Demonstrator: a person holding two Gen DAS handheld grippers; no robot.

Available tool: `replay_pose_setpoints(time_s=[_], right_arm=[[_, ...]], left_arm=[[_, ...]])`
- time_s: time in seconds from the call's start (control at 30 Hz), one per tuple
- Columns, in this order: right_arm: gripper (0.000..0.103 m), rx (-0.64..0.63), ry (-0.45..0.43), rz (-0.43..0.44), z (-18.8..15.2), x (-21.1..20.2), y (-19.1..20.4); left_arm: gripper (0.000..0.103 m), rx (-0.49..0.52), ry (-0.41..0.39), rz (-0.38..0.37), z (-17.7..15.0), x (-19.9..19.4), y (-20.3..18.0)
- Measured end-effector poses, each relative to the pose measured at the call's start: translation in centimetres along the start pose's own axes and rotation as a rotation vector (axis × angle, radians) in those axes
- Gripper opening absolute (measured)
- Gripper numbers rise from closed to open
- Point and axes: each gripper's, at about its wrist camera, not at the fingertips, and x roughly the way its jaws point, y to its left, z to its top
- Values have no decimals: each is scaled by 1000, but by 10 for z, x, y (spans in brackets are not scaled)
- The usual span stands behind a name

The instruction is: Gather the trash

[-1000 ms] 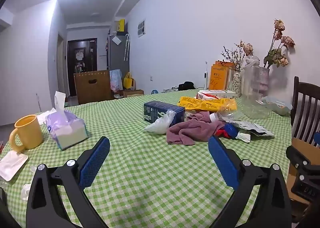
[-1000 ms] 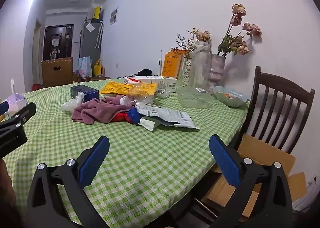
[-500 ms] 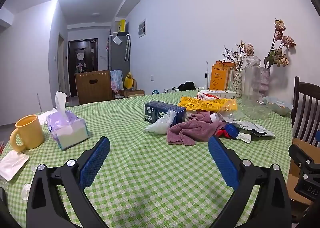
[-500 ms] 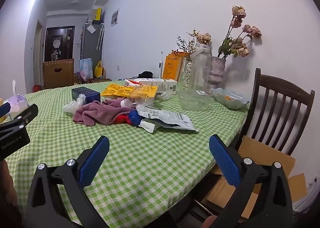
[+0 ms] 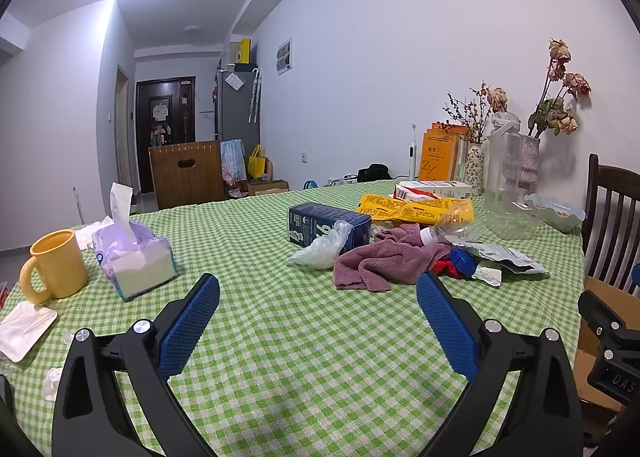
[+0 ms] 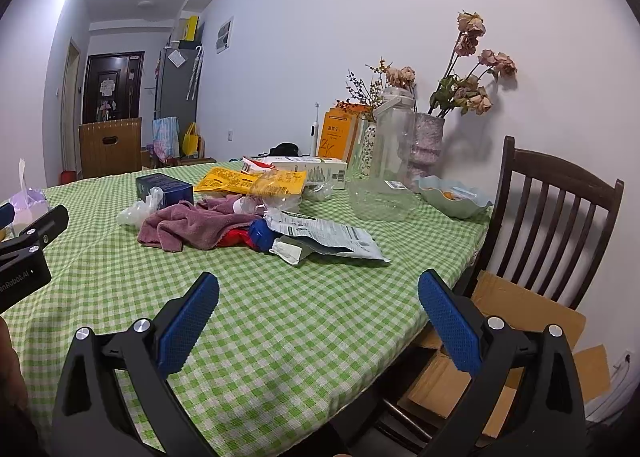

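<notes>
A litter pile lies mid-table: a white-grey foil wrapper, a yellow snack bag, a crushed clear bottle, a crumpled clear plastic bag, a dark blue carton, a blue-and-red piece, and a mauve cloth. My left gripper is open and empty, short of the pile. My right gripper is open and empty, near the table's front right edge.
The green checked table also carries a yellow mug, a tissue pack, a white packet, a clear jug, vases and a bowl. A wooden chair holds a cardboard box on the right.
Both grippers have drifted slightly, so the pile sits a little differently in view. Both stay open and empty.
</notes>
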Motion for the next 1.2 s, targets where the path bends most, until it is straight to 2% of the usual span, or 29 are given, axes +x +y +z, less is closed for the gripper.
replay_pose_setpoints(time_s=[1.2], right_arm=[[96,12,-27,-15,1,-4,-2]], left_arm=[[96,0,3,-2,0,0,-1]])
